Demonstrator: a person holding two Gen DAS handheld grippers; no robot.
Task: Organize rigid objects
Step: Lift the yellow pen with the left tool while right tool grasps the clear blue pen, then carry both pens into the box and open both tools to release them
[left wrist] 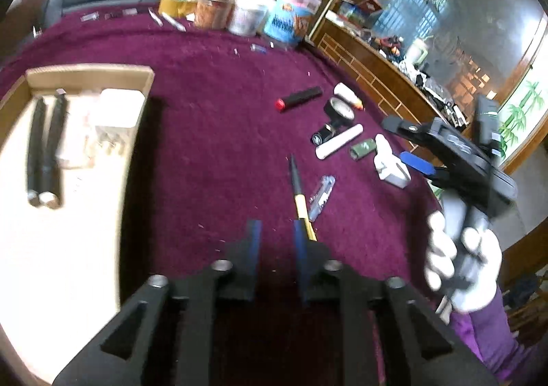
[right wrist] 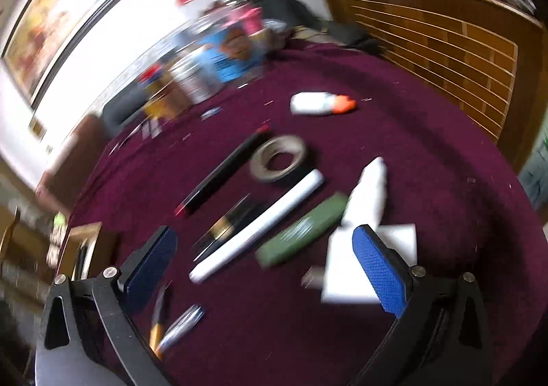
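Left gripper (left wrist: 275,232): hanging at lower centre over the maroon counter (left wrist: 212,132), jaws slightly parted, gripping nothing. Right gripper (right wrist: 263,256): standing released, jaws wide, empty. Cardboard box (left wrist: 89,72), left: carrying two black tubes (left wrist: 44,146). Loose items lying centre-right: white tube (right wrist: 257,228), green case (right wrist: 303,230), tape roll (right wrist: 278,157), yellow-banded pen (left wrist: 298,194).

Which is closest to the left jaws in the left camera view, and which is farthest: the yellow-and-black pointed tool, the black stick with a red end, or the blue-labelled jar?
1. Yellow-and-black pointed tool: nearest, lying on the purple cloth just beyond the right-side jaw.
2. Black stick with a red end: mid-table, up and to the right.
3. Blue-labelled jar: farthest, among the containers at the table's back edge.
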